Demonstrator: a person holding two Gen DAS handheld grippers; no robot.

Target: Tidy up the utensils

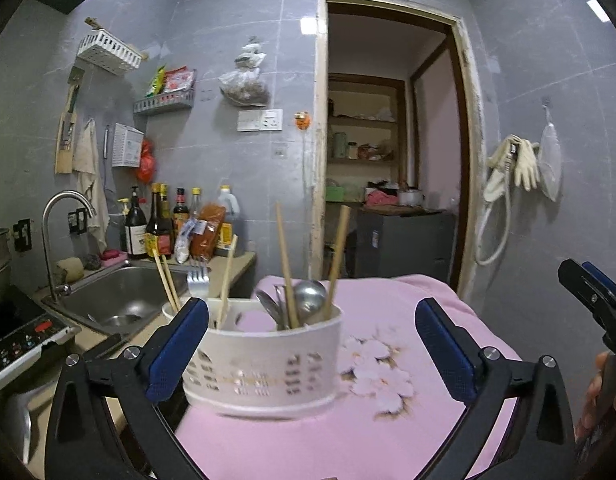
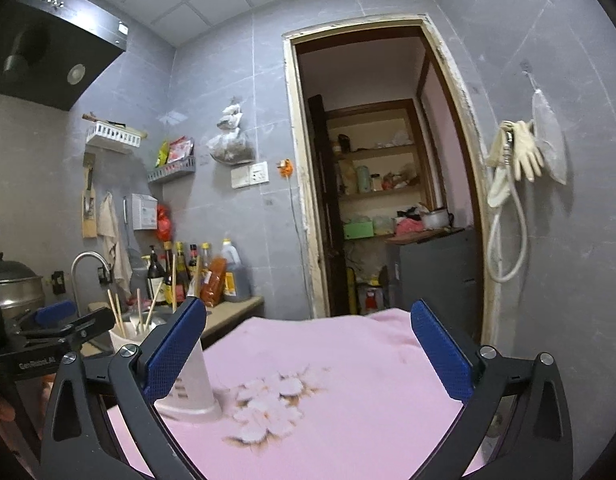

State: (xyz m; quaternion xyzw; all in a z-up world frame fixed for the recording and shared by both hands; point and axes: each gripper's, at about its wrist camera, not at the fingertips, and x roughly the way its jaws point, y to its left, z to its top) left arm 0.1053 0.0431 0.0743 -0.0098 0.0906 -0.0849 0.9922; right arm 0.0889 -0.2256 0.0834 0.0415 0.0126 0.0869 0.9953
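Observation:
A white slotted utensil holder (image 1: pixel 263 364) stands on the pink flowered cloth (image 1: pixel 388 420). In it are wooden chopsticks (image 1: pixel 285 268), a steel ladle (image 1: pixel 310 296), spoons (image 1: pixel 269 308) and a fork (image 1: pixel 197 280). My left gripper (image 1: pixel 312 344) is open, its blue pads wide apart just in front of the holder and touching nothing. In the right wrist view my right gripper (image 2: pixel 308 348) is open too, with only cloth between its pads. The holder (image 2: pixel 193 380) shows partly behind its left finger, chopsticks (image 2: pixel 117 312) rising from it. The left gripper (image 2: pixel 59 320) shows at the left edge.
A steel sink (image 1: pixel 119 300) with a tap (image 1: pixel 63 208) lies to the left, sauce bottles (image 1: pixel 159 224) behind it, a stove panel (image 1: pixel 19 340) in front. An open doorway (image 1: pixel 388 140) leads to shelves. Gloves and a hose (image 1: pixel 508 172) hang on the right wall. The right gripper (image 1: pixel 600 300) shows at the right edge.

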